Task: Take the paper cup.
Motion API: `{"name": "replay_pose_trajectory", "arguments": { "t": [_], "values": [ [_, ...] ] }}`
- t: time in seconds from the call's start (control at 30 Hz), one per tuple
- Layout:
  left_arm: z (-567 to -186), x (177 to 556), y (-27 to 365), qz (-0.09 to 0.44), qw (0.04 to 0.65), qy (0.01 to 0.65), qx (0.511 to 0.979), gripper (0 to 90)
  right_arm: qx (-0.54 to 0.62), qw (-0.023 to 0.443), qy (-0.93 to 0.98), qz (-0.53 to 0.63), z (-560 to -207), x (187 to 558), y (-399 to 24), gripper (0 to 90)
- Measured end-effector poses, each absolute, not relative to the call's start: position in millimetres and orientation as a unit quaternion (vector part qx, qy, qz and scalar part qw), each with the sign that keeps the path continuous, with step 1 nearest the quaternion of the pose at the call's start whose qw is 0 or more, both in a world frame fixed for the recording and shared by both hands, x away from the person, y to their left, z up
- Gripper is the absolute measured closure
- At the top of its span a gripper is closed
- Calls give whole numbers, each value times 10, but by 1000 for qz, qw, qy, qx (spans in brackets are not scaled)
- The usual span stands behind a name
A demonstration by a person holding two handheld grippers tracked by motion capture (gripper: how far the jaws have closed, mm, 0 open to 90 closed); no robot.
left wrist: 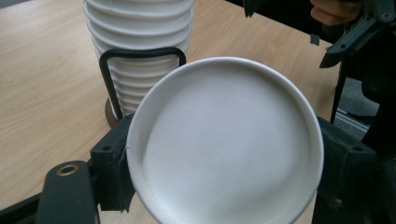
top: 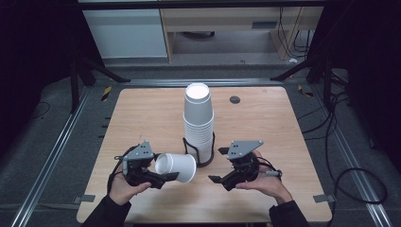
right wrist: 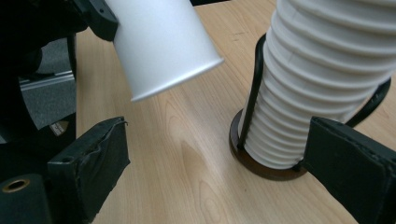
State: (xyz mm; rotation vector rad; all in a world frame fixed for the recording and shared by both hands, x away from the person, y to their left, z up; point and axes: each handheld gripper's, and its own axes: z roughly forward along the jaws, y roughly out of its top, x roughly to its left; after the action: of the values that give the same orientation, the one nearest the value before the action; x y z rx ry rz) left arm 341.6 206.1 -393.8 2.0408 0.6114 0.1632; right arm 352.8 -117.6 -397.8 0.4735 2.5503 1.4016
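A tall stack of upturned white paper cups [top: 198, 120] stands in a black wire holder [top: 206, 161] at the table's middle. My left gripper [top: 158, 168] is shut on a single white cup [top: 177, 166], held sideways just above the table, left of the holder. In the left gripper view this single cup [left wrist: 224, 144] shows its round end between the jaws, with the stack [left wrist: 140, 28] behind. My right gripper [top: 220, 164] is open, right of the holder, holding nothing. In the right gripper view the stack [right wrist: 322, 79] rises beside the right jaw and the held cup [right wrist: 163, 42] hangs at upper left.
The wooden table [top: 142, 113] has a dark round grommet [top: 235, 99] behind the stack. Metal rails run along both sides of the table, and cables [top: 350, 142] lie on the floor to the right. White cabinets stand beyond the far edge.
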Motion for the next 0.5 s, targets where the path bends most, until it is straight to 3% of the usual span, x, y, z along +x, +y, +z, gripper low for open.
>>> {"name": "replay_pose_trajectory", "arguments": {
  "t": [0.5],
  "values": [
    [-3908,3392,2064,67,540,240,804,205,187,81,847,491,-4135,3500,-1319,66]
  ]
}}
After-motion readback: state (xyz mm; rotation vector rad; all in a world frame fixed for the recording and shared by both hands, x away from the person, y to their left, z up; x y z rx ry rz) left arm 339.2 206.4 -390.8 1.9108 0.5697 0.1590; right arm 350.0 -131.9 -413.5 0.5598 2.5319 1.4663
